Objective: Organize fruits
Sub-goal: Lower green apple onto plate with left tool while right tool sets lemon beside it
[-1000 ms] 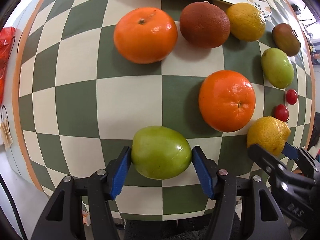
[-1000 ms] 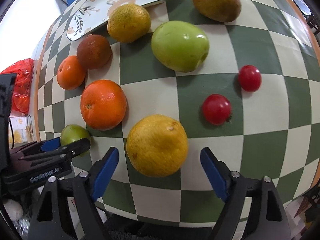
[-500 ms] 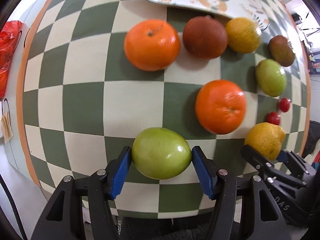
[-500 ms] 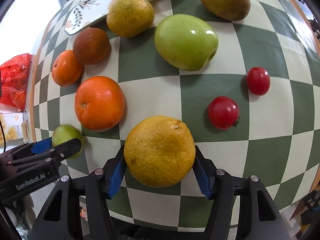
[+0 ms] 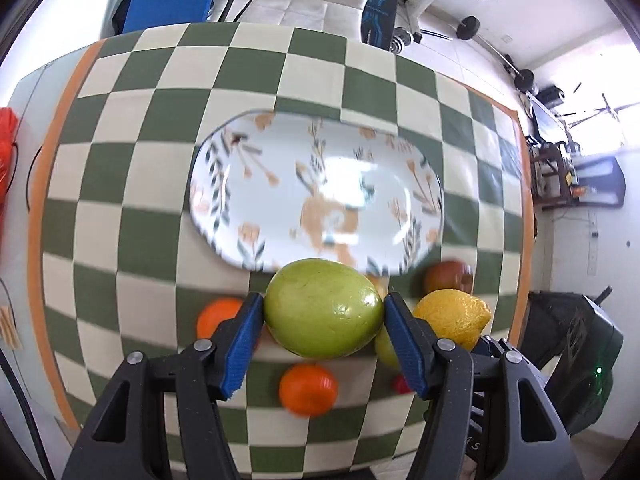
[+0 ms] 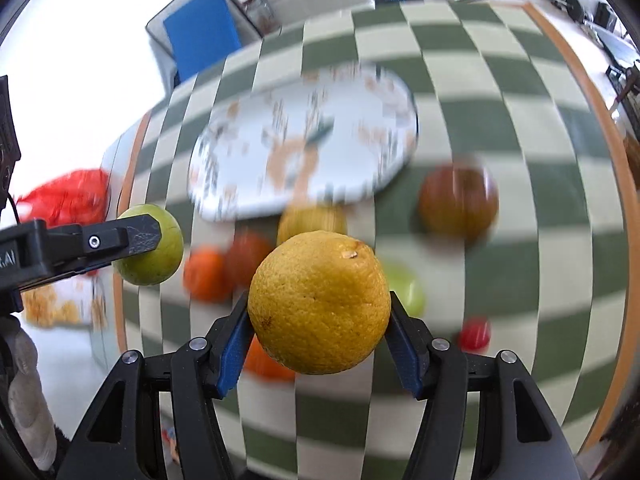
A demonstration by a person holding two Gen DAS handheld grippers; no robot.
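Fruits, left wrist view: green fruit [image 5: 323, 308] sits between the blue pads of the left tool [image 5: 323, 334], both pads pressed on its sides, lifted above the counter [image 5: 120, 184].
Left tool state: partly closed, gripping the green fruit firmly.
Plate: oval patterned plate [image 5: 316, 188] lies on the checked cloth just beyond the held fruit, its inside bare; its near rim is hidden behind the fruit.
Fruit left below: two oranges [image 5: 308, 389], a red-brown fruit [image 5: 448, 276] and a small red one [image 5: 400, 384] lie on the cloth under and beside the pads, blurred.
Yellow fruit: yellow citrus [image 5: 454, 314] hangs just right of the left tool, close to its right pad.
Open room: wide bare cloth to the left and beyond the plate, up to the orange border.

Fruits, right wrist view: yellow citrus [image 6: 319, 302] is clamped between the blue pads of the right tool [image 6: 319, 346], clear of the counter.
Right tool state: half closed, holding the citrus on both sides.
Left tool seen here: at the left edge, its dark finger across the green fruit [image 6: 154, 246], well apart from the citrus.
Plate: blurred, ahead and slightly left [image 6: 304, 144], near the counter's left border.
Open room: bare checked cloth to the right of the plate; red-brown fruit [image 6: 458, 200] lies there, short of the right edge.
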